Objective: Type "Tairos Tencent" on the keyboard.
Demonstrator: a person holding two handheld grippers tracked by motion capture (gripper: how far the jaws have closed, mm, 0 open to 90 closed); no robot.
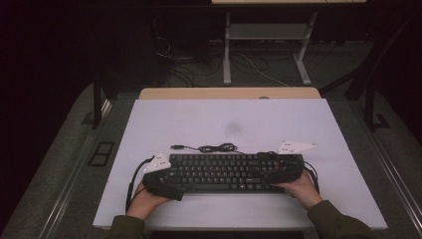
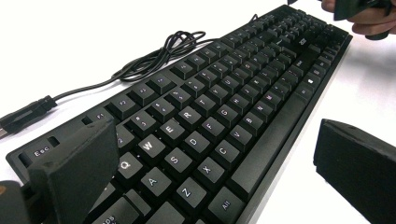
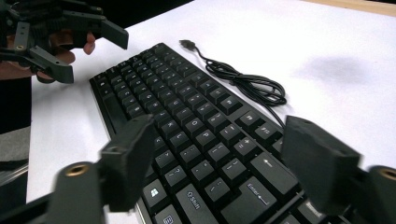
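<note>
A black keyboard (image 1: 224, 172) lies lengthwise on the white board near the front edge. Its black cable (image 1: 216, 148) is coiled just behind it and ends in a loose USB plug (image 1: 176, 147). My left gripper (image 1: 171, 185) is at the keyboard's left end. Its jaws are open and straddle the keyboard (image 2: 224, 107), one over the Esc corner and one off the front edge. My right gripper (image 1: 272, 169) is open at the right end, and its jaws stand wide apart above the keys (image 3: 187, 121) around Enter. The left gripper (image 3: 60, 37) also appears in the right gripper view.
The white board (image 1: 229, 119) stretches bare behind the cable, with a faint grey smudge (image 1: 233, 128). A wooden table edge (image 1: 229, 93) runs behind it. Farther back stand a desk frame (image 1: 263, 50) and floor cables.
</note>
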